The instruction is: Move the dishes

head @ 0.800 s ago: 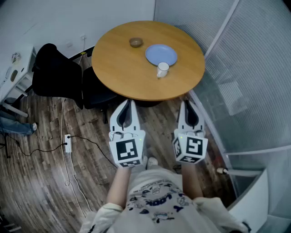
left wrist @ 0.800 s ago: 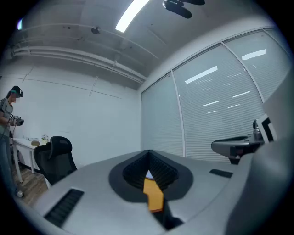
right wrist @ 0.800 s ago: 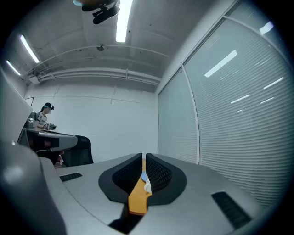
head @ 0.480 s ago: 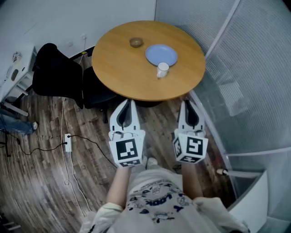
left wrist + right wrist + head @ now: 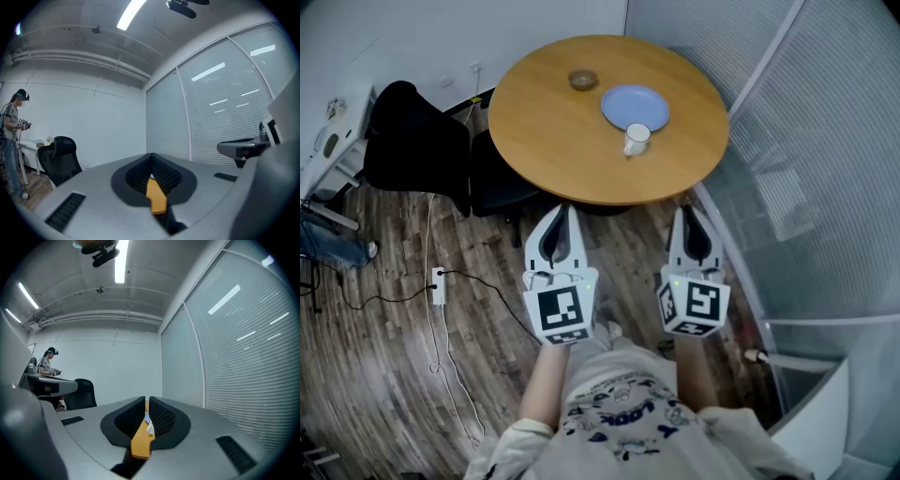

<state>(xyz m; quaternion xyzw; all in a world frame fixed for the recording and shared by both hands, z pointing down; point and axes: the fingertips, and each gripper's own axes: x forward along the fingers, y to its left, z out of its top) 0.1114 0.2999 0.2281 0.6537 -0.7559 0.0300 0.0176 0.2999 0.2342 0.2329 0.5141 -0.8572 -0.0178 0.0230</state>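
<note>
On the round wooden table [image 5: 553, 141] a small brown bowl [image 5: 582, 79] sits at the far side, with a blue plate [image 5: 635, 107] to its right. A white cup [image 5: 636, 139] stands at the plate's near edge. My left gripper [image 5: 565, 214] and right gripper [image 5: 686, 214] hover over the floor just short of the table's near edge, both shut and holding nothing. In the left gripper view the gripper [image 5: 151, 161] shows only a strip of tabletop [image 5: 156, 196] past its jaws. The right gripper [image 5: 146, 404] looks at the plate [image 5: 147, 417] and cup [image 5: 150, 430].
A black office chair [image 5: 417, 150] stands left of the table, with a dark seat [image 5: 502, 183] tucked under its edge. A glass partition with blinds [image 5: 806, 169] runs along the right. A power strip [image 5: 439, 284] and cables lie on the wooden floor. A person [image 5: 11, 136] stands far off.
The head view has shifted a little, so the table and dishes sit slightly higher in the picture. Both grippers stay shut and in the same places.
</note>
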